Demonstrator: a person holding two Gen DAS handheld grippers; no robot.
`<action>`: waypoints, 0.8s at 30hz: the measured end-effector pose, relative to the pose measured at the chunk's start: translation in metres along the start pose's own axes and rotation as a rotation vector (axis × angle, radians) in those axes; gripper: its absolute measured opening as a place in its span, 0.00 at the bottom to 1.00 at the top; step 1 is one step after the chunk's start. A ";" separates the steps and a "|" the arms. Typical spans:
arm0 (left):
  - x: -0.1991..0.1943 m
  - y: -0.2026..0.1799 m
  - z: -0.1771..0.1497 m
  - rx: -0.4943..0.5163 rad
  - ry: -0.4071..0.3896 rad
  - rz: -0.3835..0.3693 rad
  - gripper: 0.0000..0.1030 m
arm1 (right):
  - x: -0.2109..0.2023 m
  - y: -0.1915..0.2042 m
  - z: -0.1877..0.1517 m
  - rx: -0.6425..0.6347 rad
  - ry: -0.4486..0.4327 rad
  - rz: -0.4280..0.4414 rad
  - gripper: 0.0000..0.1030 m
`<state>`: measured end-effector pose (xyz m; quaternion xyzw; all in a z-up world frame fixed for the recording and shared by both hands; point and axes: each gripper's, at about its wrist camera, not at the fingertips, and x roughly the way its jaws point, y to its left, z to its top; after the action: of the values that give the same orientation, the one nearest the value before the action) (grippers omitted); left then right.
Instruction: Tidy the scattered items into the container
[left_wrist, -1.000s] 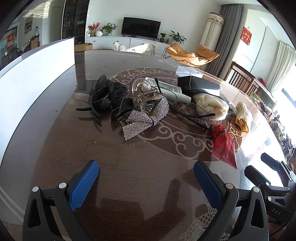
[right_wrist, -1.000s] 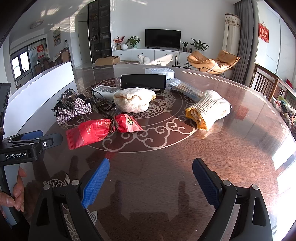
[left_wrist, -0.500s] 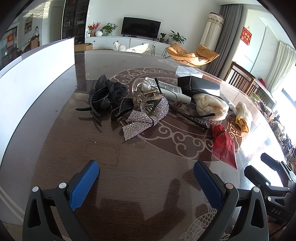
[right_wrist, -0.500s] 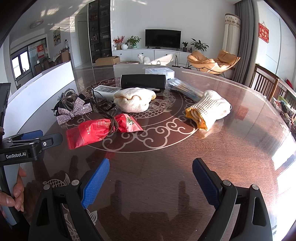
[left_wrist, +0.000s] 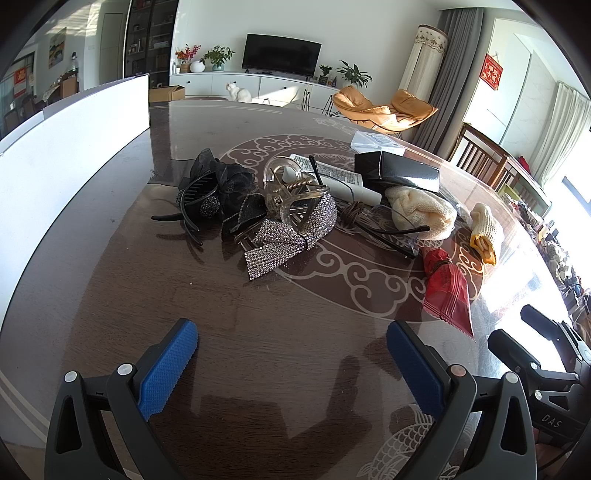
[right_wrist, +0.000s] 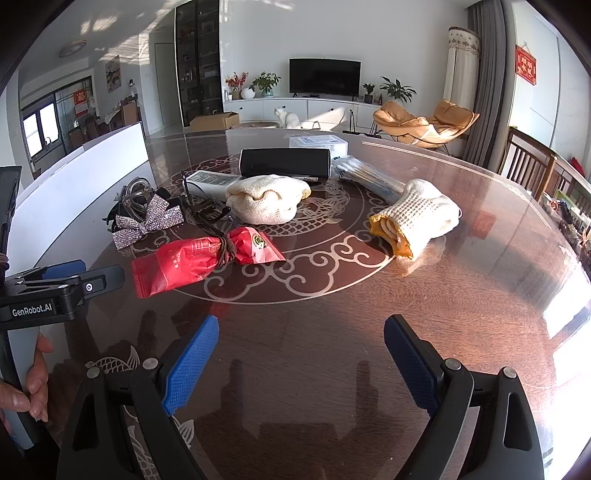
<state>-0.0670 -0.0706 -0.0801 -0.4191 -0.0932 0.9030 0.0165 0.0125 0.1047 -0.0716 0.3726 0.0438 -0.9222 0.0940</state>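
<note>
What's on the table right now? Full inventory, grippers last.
container: 1, white, table's left edge
hair accessories: pile, black, left of centre
rhinestone bow: 1, silver, front of pile
clear claw clip: 1, on pile
tube: 1, white, behind pile
black box: 1, rear centre
clear box: 1, behind black box
cream cloth: 1, centre
rolled cloth: 1, cream and yellow, right
red packet: 1, front
left gripper: open, empty
right gripper: open, empty

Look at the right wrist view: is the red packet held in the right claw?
No. The red packet lies on the table, well ahead of the open, empty right claw.
</note>
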 end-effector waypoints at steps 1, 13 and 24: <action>0.000 0.000 0.000 0.000 0.000 0.000 1.00 | 0.000 -0.001 0.000 0.005 0.001 0.001 0.89; 0.001 -0.001 0.001 0.002 0.001 0.002 1.00 | 0.010 -0.053 0.012 0.205 0.032 0.048 0.89; 0.001 0.000 0.001 0.000 0.000 -0.002 1.00 | 0.082 -0.159 0.077 0.659 0.082 0.047 0.90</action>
<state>-0.0681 -0.0708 -0.0804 -0.4191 -0.0934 0.9029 0.0173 -0.1300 0.2371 -0.0713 0.4207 -0.2619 -0.8685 -0.0123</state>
